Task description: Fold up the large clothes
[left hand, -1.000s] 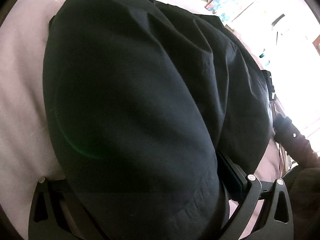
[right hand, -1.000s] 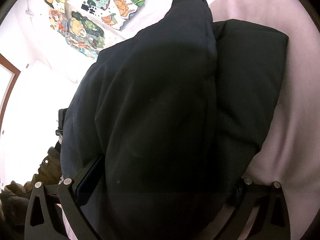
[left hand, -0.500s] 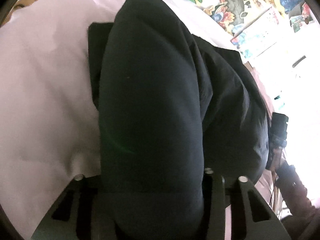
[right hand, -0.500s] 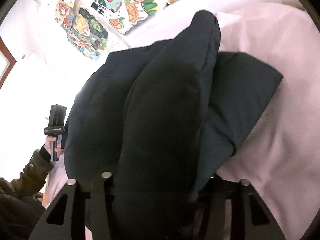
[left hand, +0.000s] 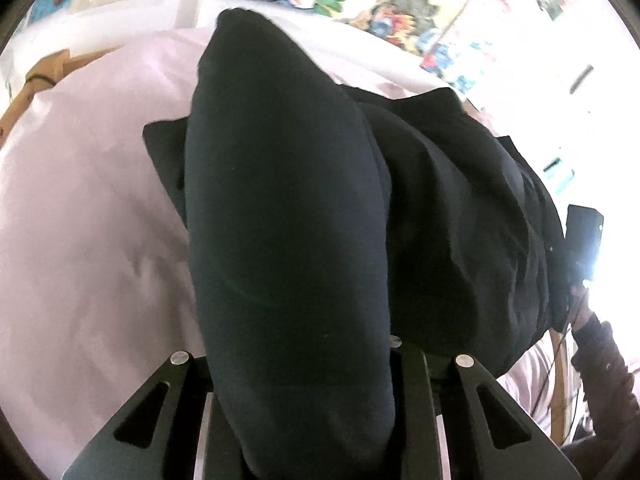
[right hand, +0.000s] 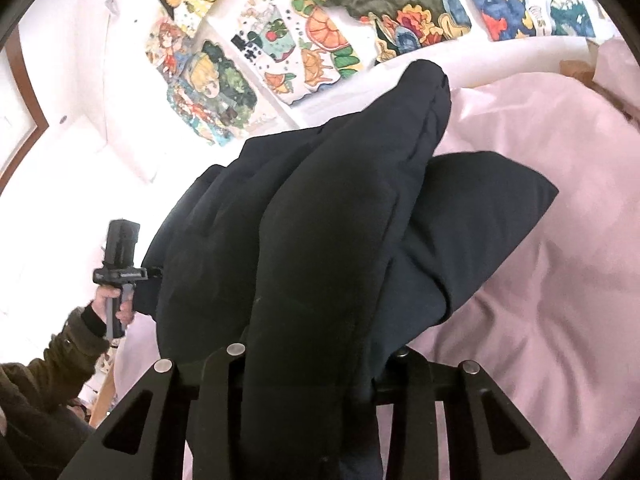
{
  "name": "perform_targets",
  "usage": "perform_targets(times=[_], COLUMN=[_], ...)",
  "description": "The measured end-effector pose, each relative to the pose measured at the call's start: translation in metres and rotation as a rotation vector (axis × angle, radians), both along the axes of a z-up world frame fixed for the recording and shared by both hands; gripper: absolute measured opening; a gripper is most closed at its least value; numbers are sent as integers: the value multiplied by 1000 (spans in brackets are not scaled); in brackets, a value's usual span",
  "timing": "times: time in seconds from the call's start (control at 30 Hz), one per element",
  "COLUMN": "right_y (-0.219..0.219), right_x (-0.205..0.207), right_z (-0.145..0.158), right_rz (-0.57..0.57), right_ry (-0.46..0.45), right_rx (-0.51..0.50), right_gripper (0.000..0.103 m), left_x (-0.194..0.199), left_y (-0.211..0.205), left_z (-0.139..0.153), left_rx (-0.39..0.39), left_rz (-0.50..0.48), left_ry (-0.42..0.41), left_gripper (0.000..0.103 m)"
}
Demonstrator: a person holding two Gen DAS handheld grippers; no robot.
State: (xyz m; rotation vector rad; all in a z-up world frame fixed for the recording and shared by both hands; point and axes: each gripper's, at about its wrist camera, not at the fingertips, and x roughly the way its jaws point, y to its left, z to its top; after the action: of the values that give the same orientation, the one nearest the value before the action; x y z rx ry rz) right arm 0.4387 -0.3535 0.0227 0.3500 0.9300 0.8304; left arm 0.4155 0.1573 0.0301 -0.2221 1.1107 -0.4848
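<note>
A large dark navy padded garment [left hand: 288, 208] lies partly lifted over a pale pink bed sheet [left hand: 80, 240]. My left gripper [left hand: 304, 408] is shut on one end of the garment, which rises in a thick fold between its fingers. My right gripper [right hand: 308, 392] is shut on the other end of the same garment [right hand: 332, 240]. A flat part of the garment [right hand: 480, 208] rests on the sheet [right hand: 540, 320]. The fingertips of both grippers are hidden by the cloth.
A wall with colourful posters [right hand: 320, 40] runs behind the bed. A wooden bed frame [left hand: 44, 68] shows at the left. The left gripper and the hand holding it [right hand: 116, 272] show in the right wrist view. The right gripper's body [left hand: 580, 236] shows at the right edge.
Both grippers have closed on the garment and lifted it. The cloth has gathered into narrower upright folds, and more of the sheet and wall shows.
</note>
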Motion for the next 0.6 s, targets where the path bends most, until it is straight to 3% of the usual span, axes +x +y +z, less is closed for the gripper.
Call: perform_targets(times=[0.2,0.33,0.47,0.6], right_y=[25,36,44,45], right_x=[-68,-92,-87,-76], right_z=[24,26,-2,-39], right_rz=[-2,21,31,-3], right_ry=[-10,8,78,163], right_rx=[-94,-95,-110,-158], right_gripper=[31,31,33,42], left_x=[-58,-66,-62,-54], left_y=[0,-21,-37,-32], left_z=[19,30,9,-18], left_rx=[3,16,57,20], left_rz=[-13,3,17,97], left_ry=[7,43,98,163], left_gripper=[19,19,20,24])
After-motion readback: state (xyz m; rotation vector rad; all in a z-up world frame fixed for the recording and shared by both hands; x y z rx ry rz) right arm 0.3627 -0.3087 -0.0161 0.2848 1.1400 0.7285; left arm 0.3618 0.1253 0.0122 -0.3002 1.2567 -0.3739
